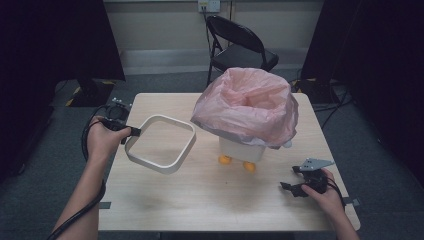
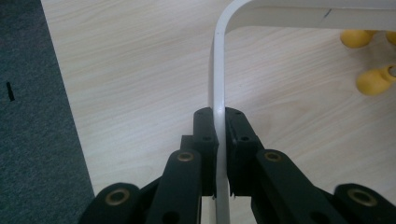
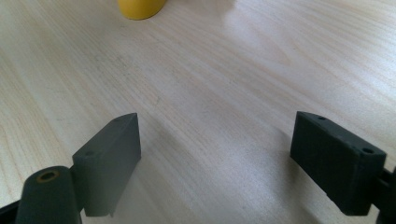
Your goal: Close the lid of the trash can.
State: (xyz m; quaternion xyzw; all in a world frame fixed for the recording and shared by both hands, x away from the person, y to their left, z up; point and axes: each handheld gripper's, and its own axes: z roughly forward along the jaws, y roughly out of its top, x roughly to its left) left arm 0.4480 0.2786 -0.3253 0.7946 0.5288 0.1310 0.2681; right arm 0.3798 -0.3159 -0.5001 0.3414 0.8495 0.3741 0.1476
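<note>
A white square ring frame [image 1: 160,143] is held off the bench [image 1: 200,200] by the left tongs [image 1: 131,132], at the bench's left side. In the left gripper view the jaws are seen closed tight on one thin side of the frame [image 2: 218,84], w/ the white strip running up between the two black pads and bending right at a rounded corner. The frame is seen tilted in the high view, its near-right corner lowest; whether that corner touches the bench can't be told. A shadow is cast on the wood beneath it.

The right tongs [image 1: 292,188] are held low over the bench near the front right edge, well apart from the frame. In the right gripper view the jaws are seen spread wide w/ nothing between them, only bare wood.

A white bin [image 1: 242,148] w/ a pink bag [image 1: 247,105] draped over its rim stands on the bench towards the back right, just beside the frame. Two yellow feet [image 1: 249,166] are seen under the bin's front; they also show at the right of the left gripper view [image 2: 373,80]. A black folding chair [image 1: 240,47] is placed behind the bench.
</note>
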